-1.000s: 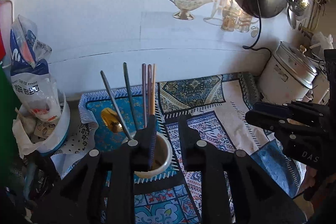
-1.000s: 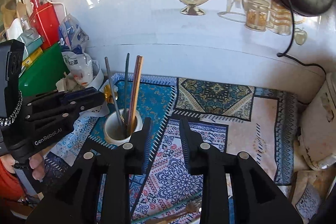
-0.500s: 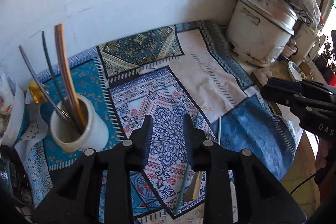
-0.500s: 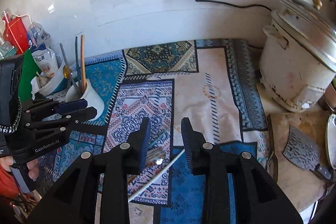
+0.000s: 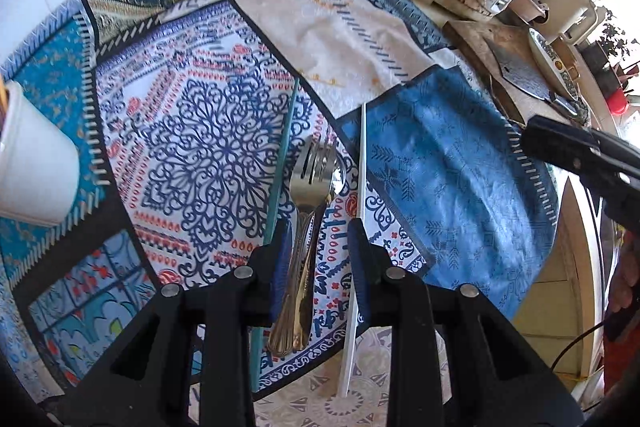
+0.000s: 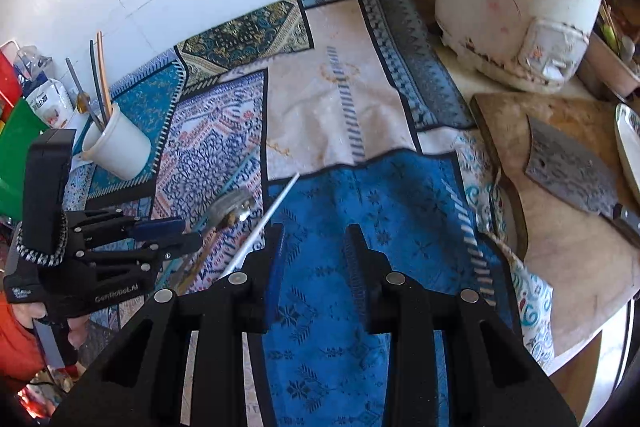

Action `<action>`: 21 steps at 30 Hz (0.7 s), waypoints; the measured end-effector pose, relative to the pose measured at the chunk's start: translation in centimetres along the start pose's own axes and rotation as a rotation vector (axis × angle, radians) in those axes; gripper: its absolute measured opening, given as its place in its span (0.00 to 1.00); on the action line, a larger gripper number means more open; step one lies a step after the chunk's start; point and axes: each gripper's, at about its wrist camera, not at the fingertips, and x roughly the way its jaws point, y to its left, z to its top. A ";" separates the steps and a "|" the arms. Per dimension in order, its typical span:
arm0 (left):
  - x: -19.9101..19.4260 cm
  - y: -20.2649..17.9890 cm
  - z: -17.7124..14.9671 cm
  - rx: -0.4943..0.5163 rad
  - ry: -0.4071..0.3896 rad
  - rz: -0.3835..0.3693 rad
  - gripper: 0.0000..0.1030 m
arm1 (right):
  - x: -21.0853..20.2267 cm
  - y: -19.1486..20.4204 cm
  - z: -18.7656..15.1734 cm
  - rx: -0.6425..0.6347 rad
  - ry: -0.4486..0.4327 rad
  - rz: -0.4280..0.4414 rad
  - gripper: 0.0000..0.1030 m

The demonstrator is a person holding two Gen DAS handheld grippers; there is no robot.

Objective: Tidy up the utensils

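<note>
A steel fork lies stacked on a spoon on the patterned cloth, between a teal chopstick and a white chopstick. My left gripper is open and hovers over the fork's handle, jaws either side of it. The white utensil cup stands at the left edge; in the right wrist view the cup holds several chopsticks and a spoon. My right gripper is open and empty above the blue cloth, right of the white chopstick. The fork and the left gripper show there too.
A white rice cooker stands at the back right. A cleaver lies on a wooden board at the right. Bags and a green box crowd the far left. The wall runs along the back.
Both grippers swung down and right, away from the cup. The left gripper came down over the fork and chopsticks; the right moved over the blue cloth.
</note>
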 end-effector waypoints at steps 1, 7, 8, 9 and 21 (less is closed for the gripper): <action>0.4 0.1 0.0 -0.006 0.010 -0.008 0.21 | 0.1 -0.1 -0.3 0.004 0.007 0.001 0.26; 1.6 0.6 0.3 -0.022 0.039 -0.001 0.17 | 1.1 -0.1 -1.6 0.014 0.050 0.023 0.26; 1.7 0.7 0.4 -0.024 0.043 -0.004 0.17 | 1.2 -0.1 -1.8 0.014 0.054 0.026 0.26; 1.9 0.7 0.5 -0.024 0.046 -0.001 0.17 | 1.4 0.0 -1.9 0.013 0.056 0.028 0.26; 3.0 1.9 0.9 -0.038 0.051 -0.057 0.17 | 5.0 2.8 -2.2 -0.026 0.130 0.076 0.27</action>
